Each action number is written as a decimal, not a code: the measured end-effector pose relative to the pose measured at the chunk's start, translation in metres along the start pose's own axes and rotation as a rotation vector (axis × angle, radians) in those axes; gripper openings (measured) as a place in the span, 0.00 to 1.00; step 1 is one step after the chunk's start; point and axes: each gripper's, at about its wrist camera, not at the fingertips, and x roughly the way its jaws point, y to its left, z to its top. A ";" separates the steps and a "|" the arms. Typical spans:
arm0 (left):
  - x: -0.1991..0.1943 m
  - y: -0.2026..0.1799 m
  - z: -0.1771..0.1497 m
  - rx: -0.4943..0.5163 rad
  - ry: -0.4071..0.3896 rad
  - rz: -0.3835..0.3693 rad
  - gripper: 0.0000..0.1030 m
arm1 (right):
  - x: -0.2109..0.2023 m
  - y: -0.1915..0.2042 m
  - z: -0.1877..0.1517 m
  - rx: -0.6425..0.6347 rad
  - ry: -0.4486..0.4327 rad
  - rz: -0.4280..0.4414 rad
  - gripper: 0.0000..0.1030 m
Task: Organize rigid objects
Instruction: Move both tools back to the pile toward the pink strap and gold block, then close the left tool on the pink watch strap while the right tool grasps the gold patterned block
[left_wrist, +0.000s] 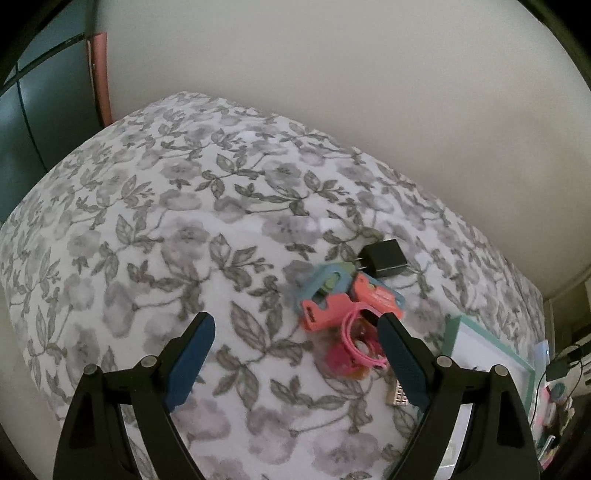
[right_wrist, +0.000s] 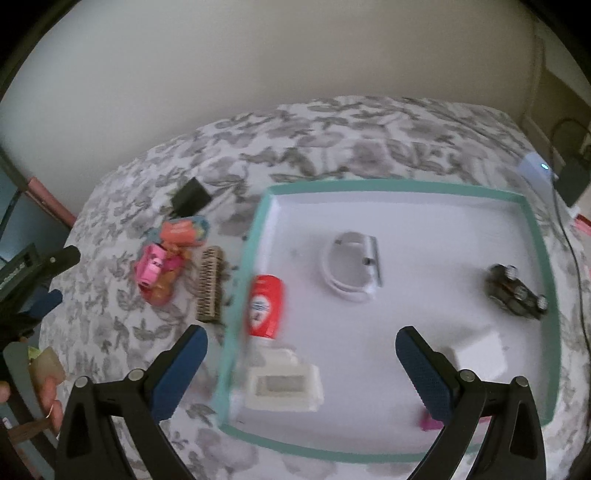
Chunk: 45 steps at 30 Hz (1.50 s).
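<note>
On the floral grey-and-white bedspread (left_wrist: 155, 229) both sets of tongs gape wide and empty: left tongs (left_wrist: 295, 328) above the bedspread just left of a blurry pink and coral plastic heap (left_wrist: 343, 314), right tongs (right_wrist: 301, 341) over the shallow teal-rimmed white tray (right_wrist: 406, 186). Inside the tray, a smeared red tube (right_wrist: 266, 306) blurs; the tong's right finger (left_wrist: 402, 360) partly hides the heap.

Charger (right_wrist: 190, 201), clips (right_wrist: 183, 230) and brush (right_wrist: 209, 290) left of tray (right_wrist: 388, 186), on bedspread (right_wrist: 332, 122)
</note>
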 end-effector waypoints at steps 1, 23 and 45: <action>0.003 0.002 0.001 -0.002 0.006 -0.001 0.87 | 0.002 0.005 0.001 -0.011 -0.001 0.002 1.00; 0.062 -0.024 0.010 0.028 0.189 -0.079 0.87 | 0.051 0.046 0.043 -0.036 0.039 0.004 1.00; 0.083 -0.054 0.007 0.057 0.283 -0.104 0.87 | 0.067 0.023 0.064 -0.015 0.091 -0.058 1.00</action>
